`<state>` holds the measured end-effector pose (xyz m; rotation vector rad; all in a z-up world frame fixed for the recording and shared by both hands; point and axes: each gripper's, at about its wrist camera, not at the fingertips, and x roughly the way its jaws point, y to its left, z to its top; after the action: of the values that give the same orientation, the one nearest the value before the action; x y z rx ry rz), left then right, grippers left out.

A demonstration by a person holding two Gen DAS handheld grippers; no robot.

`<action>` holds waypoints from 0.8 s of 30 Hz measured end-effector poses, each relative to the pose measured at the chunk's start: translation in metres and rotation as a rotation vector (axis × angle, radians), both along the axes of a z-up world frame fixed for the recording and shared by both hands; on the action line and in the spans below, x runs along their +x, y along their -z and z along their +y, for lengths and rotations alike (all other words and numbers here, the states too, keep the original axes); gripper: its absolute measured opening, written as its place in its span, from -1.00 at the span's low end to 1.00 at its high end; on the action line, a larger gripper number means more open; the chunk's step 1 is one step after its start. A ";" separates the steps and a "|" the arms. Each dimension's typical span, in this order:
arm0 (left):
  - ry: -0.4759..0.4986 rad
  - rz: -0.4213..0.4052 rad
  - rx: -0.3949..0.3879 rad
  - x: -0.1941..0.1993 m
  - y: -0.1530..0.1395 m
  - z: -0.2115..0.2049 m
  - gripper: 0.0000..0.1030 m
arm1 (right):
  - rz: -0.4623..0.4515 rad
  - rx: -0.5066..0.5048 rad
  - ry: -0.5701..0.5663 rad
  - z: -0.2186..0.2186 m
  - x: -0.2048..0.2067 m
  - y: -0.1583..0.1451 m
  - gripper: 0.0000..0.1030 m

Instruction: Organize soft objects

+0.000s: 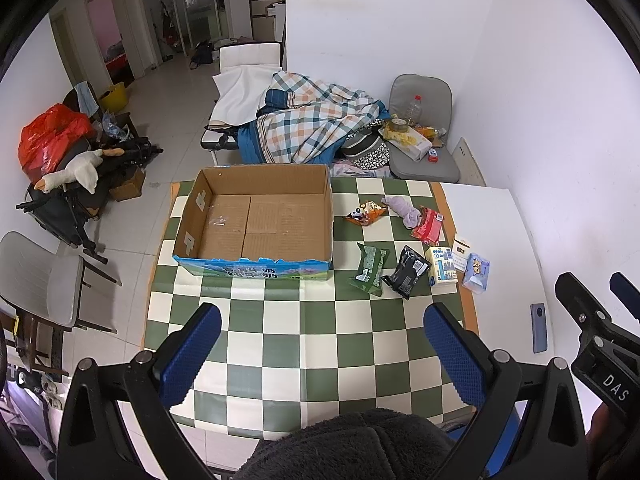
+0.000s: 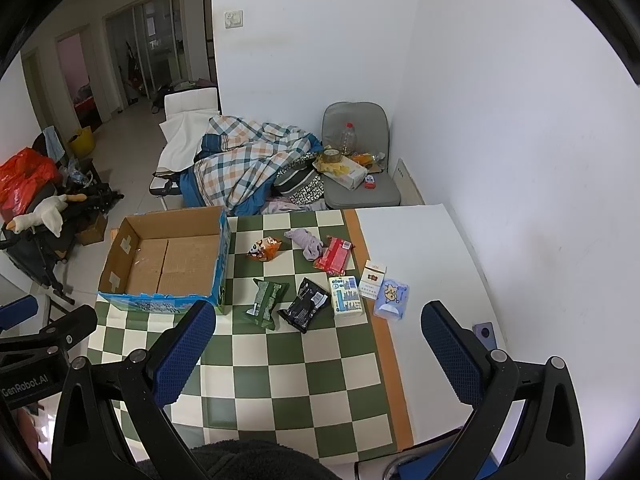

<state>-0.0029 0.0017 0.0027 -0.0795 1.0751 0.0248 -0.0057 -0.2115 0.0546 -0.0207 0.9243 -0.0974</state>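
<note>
An open, empty cardboard box [image 1: 256, 220] [image 2: 168, 264] stands at the far left of the green-checked table. To its right lie an orange snack bag [image 1: 366, 213] [image 2: 264, 249], a lilac sock [image 1: 402, 210] [image 2: 306, 242], a red packet [image 1: 428, 224] [image 2: 334, 255], a green pouch [image 1: 370, 269] [image 2: 266, 302], a black pouch [image 1: 407, 272] [image 2: 306, 309], a tissue pack [image 1: 440, 266] [image 2: 346, 294], a white-and-red box [image 2: 372, 280] and a blue tissue pack [image 1: 476, 272] [image 2: 391, 298]. My left gripper [image 1: 320, 354] and right gripper [image 2: 320, 354] are open, empty, above the near table.
A grey phone [image 1: 540, 328] [image 2: 485, 335] lies on the white strip at the table's right. Behind the table are a folding bed with a checked quilt [image 1: 312, 124] and a grey chair [image 1: 424, 152] with clutter. A white wall is on the right.
</note>
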 end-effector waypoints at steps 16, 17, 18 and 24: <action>0.002 0.003 0.000 -0.003 -0.001 -0.001 1.00 | 0.000 -0.003 0.000 0.000 0.000 0.000 1.00; 0.002 0.003 -0.001 -0.003 -0.001 -0.001 1.00 | 0.000 -0.004 0.000 0.001 -0.001 0.001 1.00; 0.003 0.003 -0.001 -0.003 -0.001 -0.001 1.00 | -0.001 -0.003 0.000 0.001 -0.001 0.001 1.00; 0.003 0.004 -0.002 0.001 0.000 -0.002 1.00 | 0.002 0.001 -0.003 0.002 0.001 0.001 1.00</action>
<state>-0.0021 -0.0004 0.0031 -0.0801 1.0797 0.0211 -0.0046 -0.2099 0.0534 -0.0215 0.9265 -0.0947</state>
